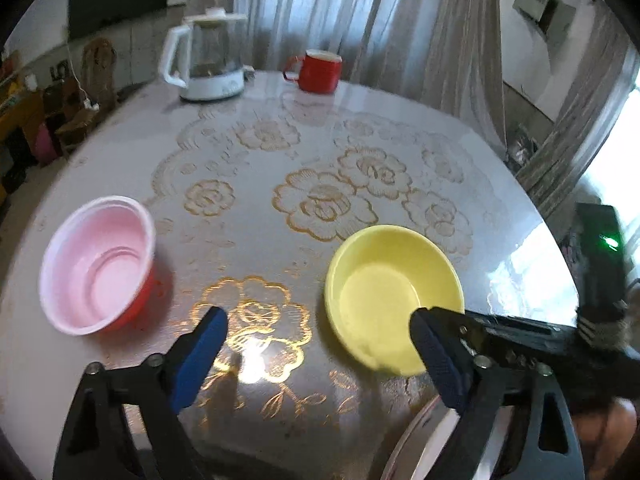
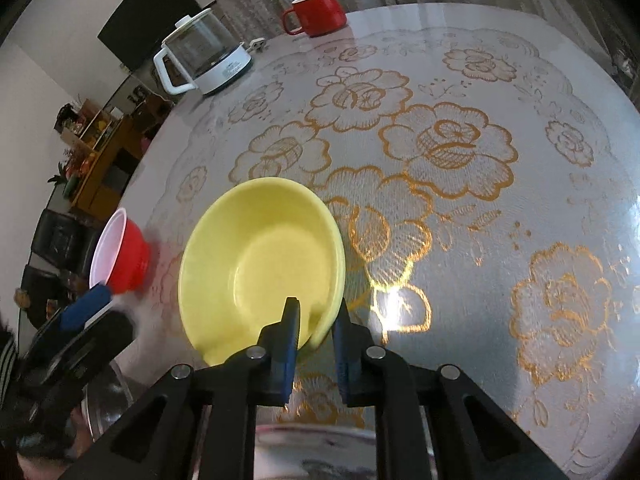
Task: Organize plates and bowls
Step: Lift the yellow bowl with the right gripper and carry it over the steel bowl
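Right tool (image 2: 316, 316) pinches yellow bowl (image 2: 260, 264); red bowl (image 2: 120, 252) and kettle (image 2: 204, 60) beyond.

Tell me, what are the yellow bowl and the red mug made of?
The yellow bowl looks like plastic: thin wall, even matte colour, soft dull shine. The red mug looks like glazed ceramic or enamel: glossy red outside, white inside, thick rim. I can't tell which.
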